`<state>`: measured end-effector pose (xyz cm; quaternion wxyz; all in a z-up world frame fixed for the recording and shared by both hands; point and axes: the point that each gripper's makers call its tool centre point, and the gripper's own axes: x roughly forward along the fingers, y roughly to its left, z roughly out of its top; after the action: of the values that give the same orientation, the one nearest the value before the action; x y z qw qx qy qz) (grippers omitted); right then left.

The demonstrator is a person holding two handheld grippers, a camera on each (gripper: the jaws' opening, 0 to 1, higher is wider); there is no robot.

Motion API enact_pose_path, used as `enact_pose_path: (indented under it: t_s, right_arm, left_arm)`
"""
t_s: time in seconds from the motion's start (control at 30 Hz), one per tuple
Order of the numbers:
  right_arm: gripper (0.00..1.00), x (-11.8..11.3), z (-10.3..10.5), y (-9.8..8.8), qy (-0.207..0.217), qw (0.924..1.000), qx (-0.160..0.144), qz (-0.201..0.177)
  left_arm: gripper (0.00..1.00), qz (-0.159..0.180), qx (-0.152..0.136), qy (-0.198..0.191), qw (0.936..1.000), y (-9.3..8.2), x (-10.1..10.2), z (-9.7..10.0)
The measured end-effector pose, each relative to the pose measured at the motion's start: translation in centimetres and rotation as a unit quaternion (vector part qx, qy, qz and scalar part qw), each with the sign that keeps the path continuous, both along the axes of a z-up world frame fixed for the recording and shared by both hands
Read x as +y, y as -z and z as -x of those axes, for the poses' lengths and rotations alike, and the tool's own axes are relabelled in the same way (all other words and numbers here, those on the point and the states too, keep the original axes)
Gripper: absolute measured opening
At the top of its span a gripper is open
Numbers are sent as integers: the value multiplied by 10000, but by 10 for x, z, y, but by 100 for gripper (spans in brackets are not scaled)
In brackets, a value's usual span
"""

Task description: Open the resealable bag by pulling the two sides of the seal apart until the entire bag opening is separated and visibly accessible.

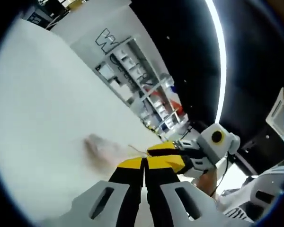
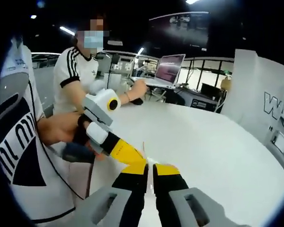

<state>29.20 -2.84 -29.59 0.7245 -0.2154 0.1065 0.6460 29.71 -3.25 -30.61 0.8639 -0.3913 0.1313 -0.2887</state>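
Grippers meet tip to tip over the white table point(image 2: 217, 142): left gripper point(image 1: 144, 163) and right gripper point(image 2: 150, 169), each with jaws pinched together on the thin clear bag point(image 2: 145, 152) edge between them. Beyond sits a person point(image 2: 80, 71) by a laptop point(image 2: 168, 70).

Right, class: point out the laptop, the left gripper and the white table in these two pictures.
laptop point(image 2: 169, 69): right gripper view, on its open screen.
left gripper point(image 2: 141, 159): right gripper view, at its yellow jaw tips, where it comes in from the left.
white table point(image 2: 213, 142): right gripper view, on a bare stretch of its top.
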Motion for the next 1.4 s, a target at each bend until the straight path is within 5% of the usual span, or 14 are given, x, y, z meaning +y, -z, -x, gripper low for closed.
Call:
enact_pose_path:
  t_s: [0.6,0.97,1.1,1.4]
  right_arm:
    - [0,3,6,12,-265,9971,627,344]
    - [0,3,5,17,-130,9962,642,569]
    - [0,1,5,20,148,9923,1053,642]
    - [0,2,4,16,318,9955,610,658]
  left_arm:
    - [1,-560,-135,-50,9983,7,11,1]
    - [1,-718,-141,-85,9973,10,11,1]
    - [1,-778,-142,-90,9968,11,11,2]
    - [0,-913,-48,-64,9958,13,9,4]
